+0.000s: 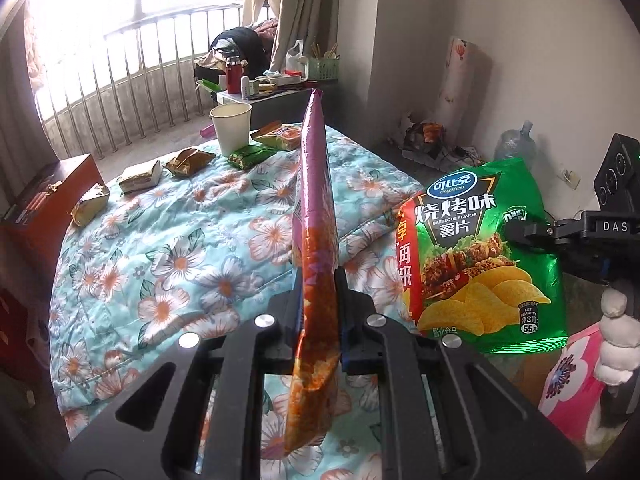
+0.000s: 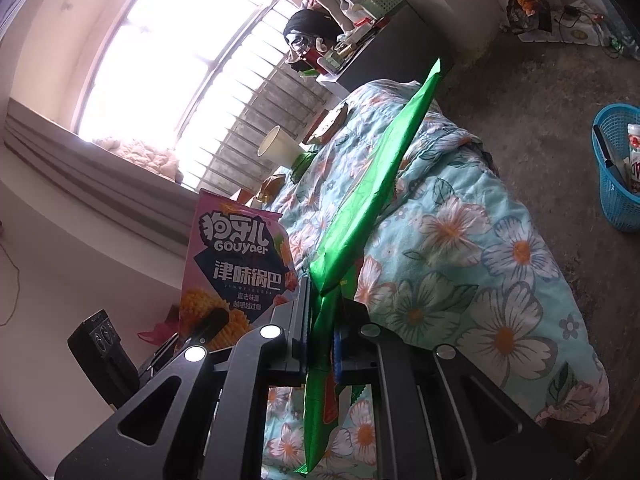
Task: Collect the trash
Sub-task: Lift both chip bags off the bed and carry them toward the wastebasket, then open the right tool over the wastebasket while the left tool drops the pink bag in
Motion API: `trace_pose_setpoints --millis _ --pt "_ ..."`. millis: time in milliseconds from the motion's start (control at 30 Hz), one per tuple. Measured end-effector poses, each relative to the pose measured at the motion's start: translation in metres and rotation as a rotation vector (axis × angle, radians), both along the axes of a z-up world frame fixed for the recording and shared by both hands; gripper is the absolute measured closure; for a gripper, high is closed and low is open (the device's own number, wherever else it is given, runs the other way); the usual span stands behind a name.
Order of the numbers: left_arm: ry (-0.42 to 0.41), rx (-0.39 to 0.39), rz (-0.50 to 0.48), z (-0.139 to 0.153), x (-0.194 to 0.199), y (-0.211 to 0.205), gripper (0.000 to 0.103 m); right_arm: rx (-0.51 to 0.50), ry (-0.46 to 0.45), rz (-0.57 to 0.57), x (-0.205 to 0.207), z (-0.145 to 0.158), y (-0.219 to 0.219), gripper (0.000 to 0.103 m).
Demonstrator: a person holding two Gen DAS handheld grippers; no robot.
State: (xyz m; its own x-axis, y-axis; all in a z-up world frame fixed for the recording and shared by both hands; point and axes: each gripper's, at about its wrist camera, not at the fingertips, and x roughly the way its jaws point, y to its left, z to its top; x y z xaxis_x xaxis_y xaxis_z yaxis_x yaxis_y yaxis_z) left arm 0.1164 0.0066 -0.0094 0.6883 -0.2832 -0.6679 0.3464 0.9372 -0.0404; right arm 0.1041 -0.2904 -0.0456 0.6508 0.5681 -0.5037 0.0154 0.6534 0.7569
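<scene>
My left gripper [image 1: 319,300] is shut on a pink snack bag [image 1: 314,216], seen edge-on above the floral quilt [image 1: 180,264]; its printed front shows in the right wrist view [image 2: 236,264]. My right gripper [image 2: 322,312] is shut on a green barbecue chip bag [image 2: 368,192], held edge-on above the quilt [image 2: 460,260]; its front shows in the left wrist view [image 1: 480,256]. Several small wrappers [image 1: 184,162] and a paper cup [image 1: 232,128] sit at the quilt's far end.
A blue basket [image 2: 618,176] holding some items stands on the floor to the right of the bed. A cluttered black table [image 1: 272,92] stands beyond the bed by the window railing. A brown box [image 1: 48,200] sits left of the bed.
</scene>
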Motion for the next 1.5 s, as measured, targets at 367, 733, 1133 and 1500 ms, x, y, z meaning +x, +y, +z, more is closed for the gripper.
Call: trace_pose_setpoints --millis 367,733,1133,1500 --pt "-0.037 0.014 0.004 0.008 -0.01 -0.002 0.091 -0.006 -0.031 -0.001 -0.004 0.007 0.0 0.095" --pt "-0.07 0.03 0.01 0.02 -0.017 -0.006 0.091 -0.001 -0.08 -0.004 -0.009 0.017 -0.004 0.096" --pt "-0.094 -0.097 -0.22 0.06 -0.002 -0.075 0.092 -0.11 -0.22 -0.246 -0.066 0.068 -0.096 0.096" --pt "0.026 -0.159 -0.517 0.051 0.029 -0.234 0.092 -0.279 -0.143 -0.602 -0.127 0.054 -0.231 0.096"
